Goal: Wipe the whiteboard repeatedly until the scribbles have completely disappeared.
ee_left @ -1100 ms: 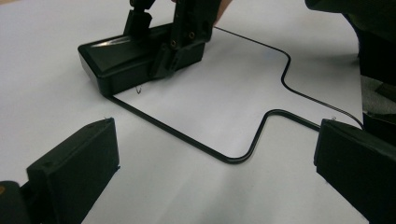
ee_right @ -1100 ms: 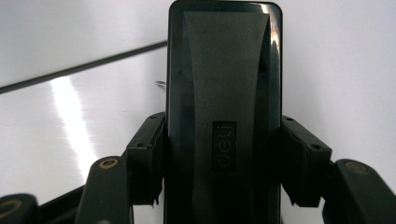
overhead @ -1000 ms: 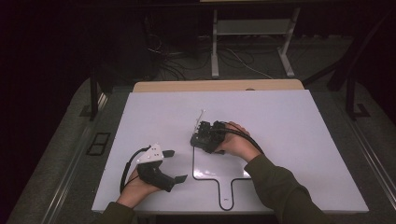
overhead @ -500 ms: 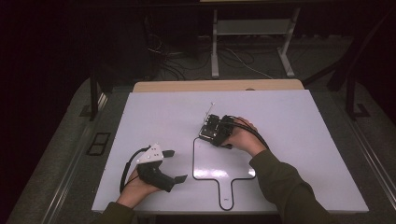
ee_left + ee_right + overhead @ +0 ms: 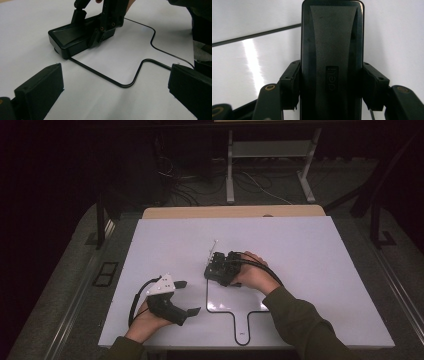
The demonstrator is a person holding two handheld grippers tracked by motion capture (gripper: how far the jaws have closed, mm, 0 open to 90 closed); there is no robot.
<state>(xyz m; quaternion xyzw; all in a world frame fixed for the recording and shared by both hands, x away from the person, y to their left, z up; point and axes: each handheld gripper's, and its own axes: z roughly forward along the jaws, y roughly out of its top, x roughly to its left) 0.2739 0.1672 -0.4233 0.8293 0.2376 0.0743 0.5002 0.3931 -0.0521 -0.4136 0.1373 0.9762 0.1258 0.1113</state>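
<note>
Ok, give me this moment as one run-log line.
right gripper: shut on black box, at board outline's far-left corner | left gripper: open, idle, resting on table

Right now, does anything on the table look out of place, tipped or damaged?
Nothing stands out. The black box lies flat on the table, clamped in the right hand-held gripper, beside the outline.

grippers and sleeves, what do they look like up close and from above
The left gripper is black with blocky rectangular jaws, a grey three-cornered plate on top and a black cable looping back toward the wrist. The right gripper is black too, its jaw links fixed with brass-coloured pins, and black cables arch over the hand. Both forearms wear dark olive-green long sleeves.
</note>
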